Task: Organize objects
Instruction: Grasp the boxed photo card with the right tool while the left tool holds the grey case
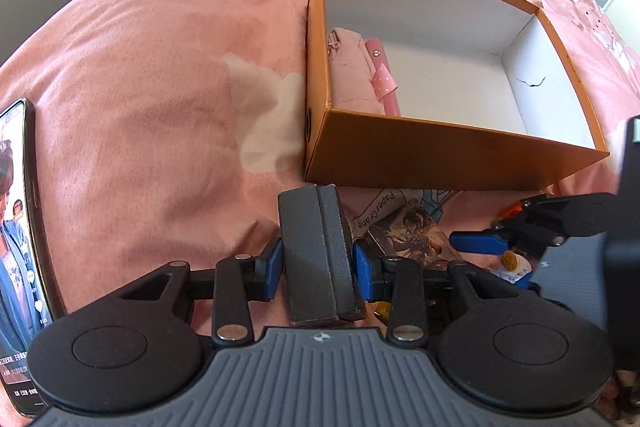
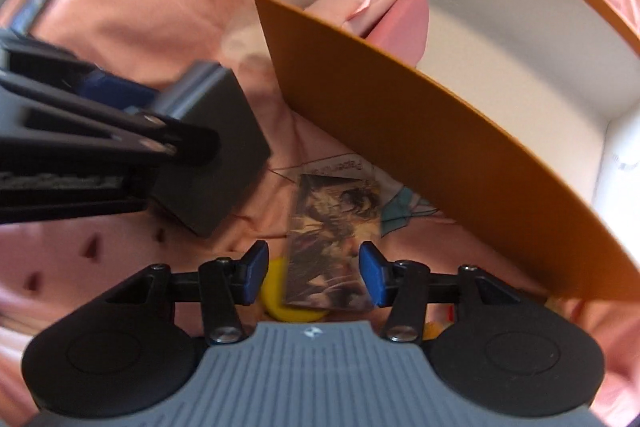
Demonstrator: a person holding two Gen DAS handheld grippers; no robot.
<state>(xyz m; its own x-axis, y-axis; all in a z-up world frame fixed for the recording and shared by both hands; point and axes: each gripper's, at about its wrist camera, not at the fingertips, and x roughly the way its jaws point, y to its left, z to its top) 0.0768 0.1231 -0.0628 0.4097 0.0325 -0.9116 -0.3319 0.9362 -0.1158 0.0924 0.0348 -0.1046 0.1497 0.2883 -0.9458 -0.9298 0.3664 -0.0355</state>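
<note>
My left gripper [image 1: 318, 267] is shut on a dark grey hinged case [image 1: 316, 251], blue pads pressing both its sides, just in front of the orange box [image 1: 440, 155]. In the right wrist view that case [image 2: 216, 131] hangs left of the box's corner, in the left gripper [image 2: 168, 115]. My right gripper [image 2: 314, 273] points down, open, its pads either side of an illustrated card [image 2: 332, 227] lying on the bedspread. A yellow round thing [image 2: 276, 287] lies partly under the card. The box [image 2: 400, 115] holds a pink pouch [image 1: 348, 75] and a pink pen [image 1: 382, 75].
A phone [image 1: 20, 247] with its screen lit lies at the far left on the pink bedspread [image 1: 160, 107]. The right gripper [image 1: 516, 227] shows at the right, above a small toy figure [image 1: 512, 265]. Most of the box floor [image 1: 460, 75] is bare white.
</note>
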